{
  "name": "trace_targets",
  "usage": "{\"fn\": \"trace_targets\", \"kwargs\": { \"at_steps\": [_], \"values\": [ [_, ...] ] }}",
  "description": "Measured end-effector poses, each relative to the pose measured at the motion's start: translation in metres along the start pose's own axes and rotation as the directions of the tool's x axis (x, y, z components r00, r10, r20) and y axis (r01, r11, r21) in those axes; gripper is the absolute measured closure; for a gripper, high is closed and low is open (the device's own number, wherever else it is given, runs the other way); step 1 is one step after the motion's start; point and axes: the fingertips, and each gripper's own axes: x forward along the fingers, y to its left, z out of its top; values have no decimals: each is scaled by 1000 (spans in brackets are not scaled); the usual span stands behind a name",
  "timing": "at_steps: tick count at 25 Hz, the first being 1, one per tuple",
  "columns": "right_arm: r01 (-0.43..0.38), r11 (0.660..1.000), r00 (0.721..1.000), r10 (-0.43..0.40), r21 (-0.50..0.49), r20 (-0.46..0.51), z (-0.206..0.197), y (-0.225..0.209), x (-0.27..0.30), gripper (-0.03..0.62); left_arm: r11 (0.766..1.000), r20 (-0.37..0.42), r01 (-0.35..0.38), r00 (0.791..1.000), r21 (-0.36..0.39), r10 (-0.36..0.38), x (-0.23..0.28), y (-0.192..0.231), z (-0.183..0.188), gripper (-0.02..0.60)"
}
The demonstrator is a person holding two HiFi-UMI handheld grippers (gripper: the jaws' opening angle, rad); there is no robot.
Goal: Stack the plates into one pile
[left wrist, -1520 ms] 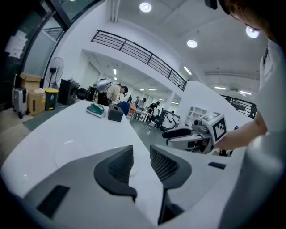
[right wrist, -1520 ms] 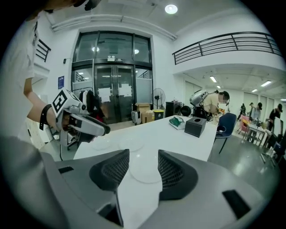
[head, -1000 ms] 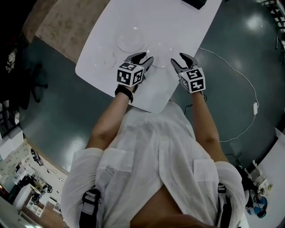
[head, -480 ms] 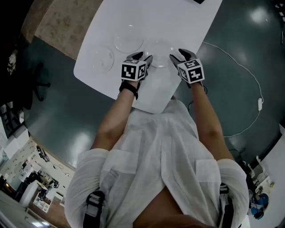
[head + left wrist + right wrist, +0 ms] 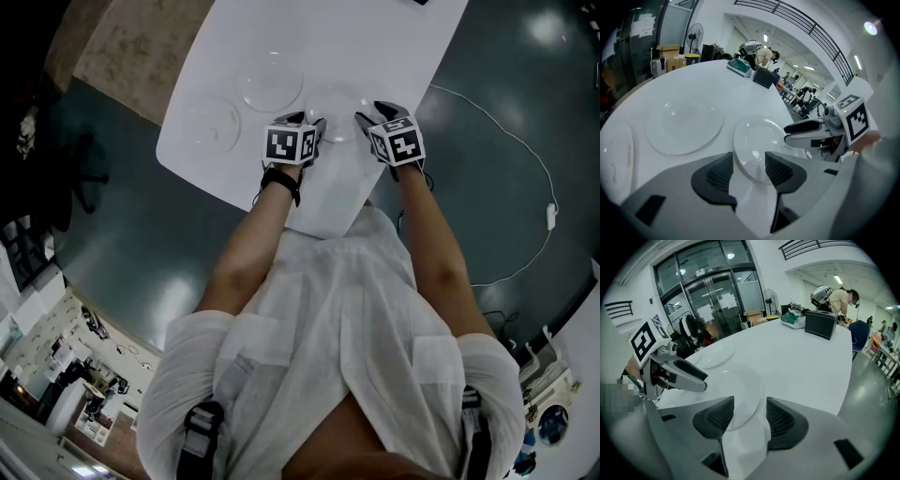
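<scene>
Jaws just opening, left hand-held gripper (image 5: pixel 749 164) and right hand-held gripper (image 5: pixel 749 411) straddle opposite rims of the clear plate (image 5: pixel 757 138), unpinched. It is probably stiff, slick, breakable: pinch the rims.

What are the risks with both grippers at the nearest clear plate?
1. The left gripper and right gripper have just been opening their jaws, each with the rim of the nearest clear plate between them, ungripped. Uneven closing could tilt or skid it on the white table.
2. The rim is thin and transparent; a grip may slip off.
3. The middle plate lies close; a lift could clip it.
</scene>
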Motion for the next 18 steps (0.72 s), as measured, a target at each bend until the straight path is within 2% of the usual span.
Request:
{"fn": "trace_targets", "kwargs": {
  "at_steps": [11,14,18],
  "values": [
    [24,1000,999,-24,-12,-27,0,8,11,379,994,-20,-97,995,40,98,2,8,-1,422],
    [51,999,998,-51,14,-28,1,8,12,390,994,-21,-112,993,17,112,1,10,0,443],
    [77,991,997,-73,108,-32,1,4,10,424,992,-21,-115,993,-45,114,-1,12,-1,459]
  ]
}}
